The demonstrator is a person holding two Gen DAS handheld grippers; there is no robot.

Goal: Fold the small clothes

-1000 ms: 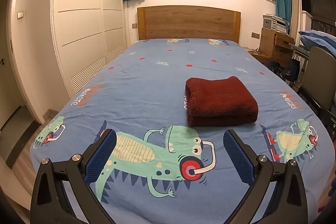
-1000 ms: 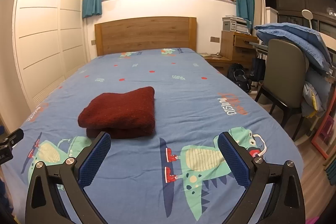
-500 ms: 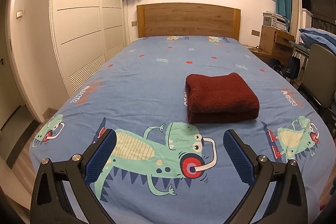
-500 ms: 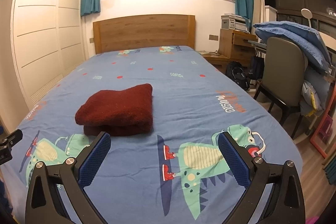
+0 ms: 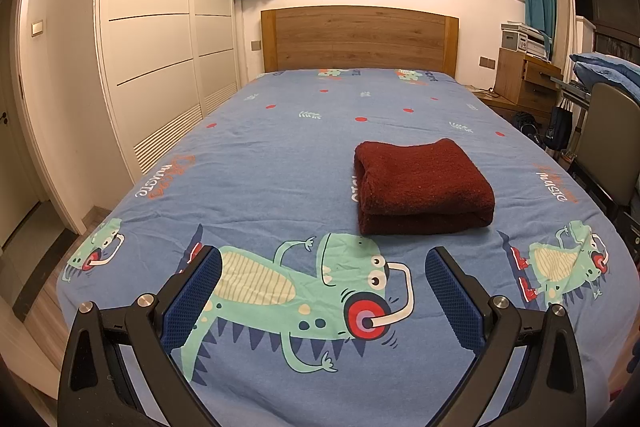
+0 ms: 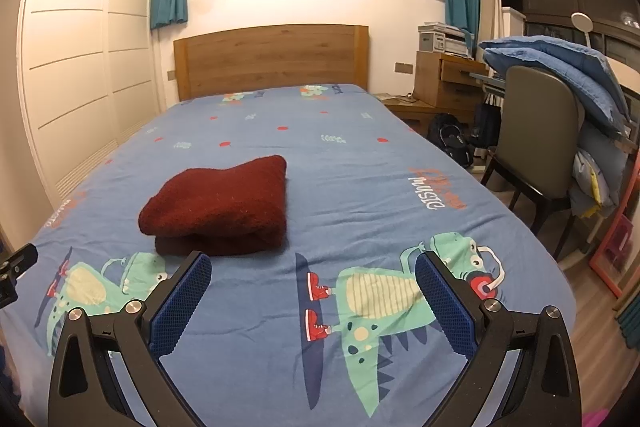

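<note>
While both tongs gape empty, folded maroon garment [image 5: 422,183] on bedsheet [image 5: 280,155], print perhaps "music" [image 6: 426,193].

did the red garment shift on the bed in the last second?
No. In the left wrist view the garment still covers the same white lettering on the sheet; only the camera tilted slightly. Both grippers hang open, clear of it.

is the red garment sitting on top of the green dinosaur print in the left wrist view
No, the folded dark red garment lies on plain blue sheet just beyond the green dinosaur print, clear of it.
</note>
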